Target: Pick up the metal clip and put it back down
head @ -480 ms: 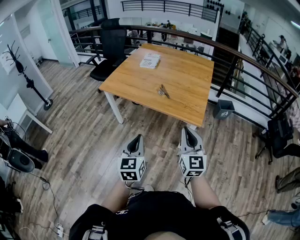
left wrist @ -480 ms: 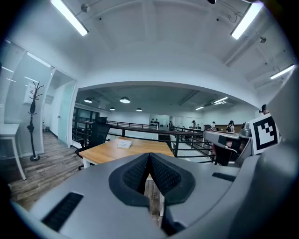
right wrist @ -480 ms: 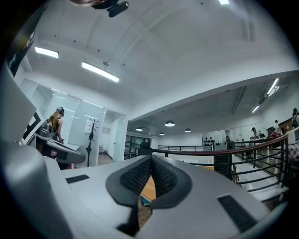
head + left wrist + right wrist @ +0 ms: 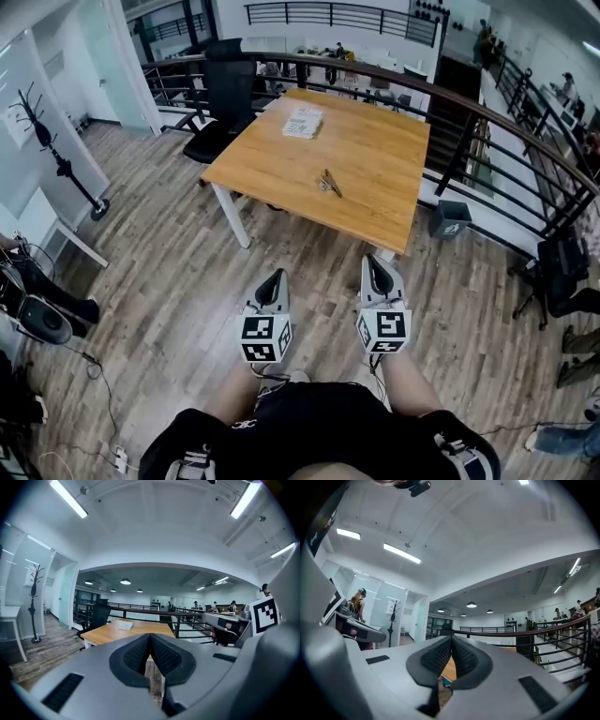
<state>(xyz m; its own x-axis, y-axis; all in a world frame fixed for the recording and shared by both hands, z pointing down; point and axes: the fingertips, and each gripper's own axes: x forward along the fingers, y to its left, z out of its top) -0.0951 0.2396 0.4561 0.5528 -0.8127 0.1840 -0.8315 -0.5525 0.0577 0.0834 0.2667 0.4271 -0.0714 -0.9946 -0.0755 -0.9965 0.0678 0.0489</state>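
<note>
The metal clip (image 4: pixel 327 183) lies near the middle of the wooden table (image 4: pixel 375 159), well ahead of both grippers. My left gripper (image 4: pixel 273 278) and right gripper (image 4: pixel 377 264) hang side by side over the plank floor, short of the table's near edge. Both are shut with nothing between their jaws. In the left gripper view the left gripper (image 4: pixel 150 637) has its pads pressed together, with the wooden table (image 4: pixel 126 632) far beyond. In the right gripper view the right gripper (image 4: pixel 451 641) is likewise shut and points up toward the ceiling. The clip shows in neither gripper view.
A stack of papers (image 4: pixel 302 123) lies at the table's far side. A black office chair (image 4: pixel 221 103) stands at its far left corner. A metal railing (image 4: pixel 487 122) runs behind and to the right, with a small bin (image 4: pixel 448 218) beside it. A coat stand (image 4: pixel 56 159) is at the left.
The view has shifted slightly; the table sits a touch nearer and to the right. Both grippers keep the same pose, still shut.
</note>
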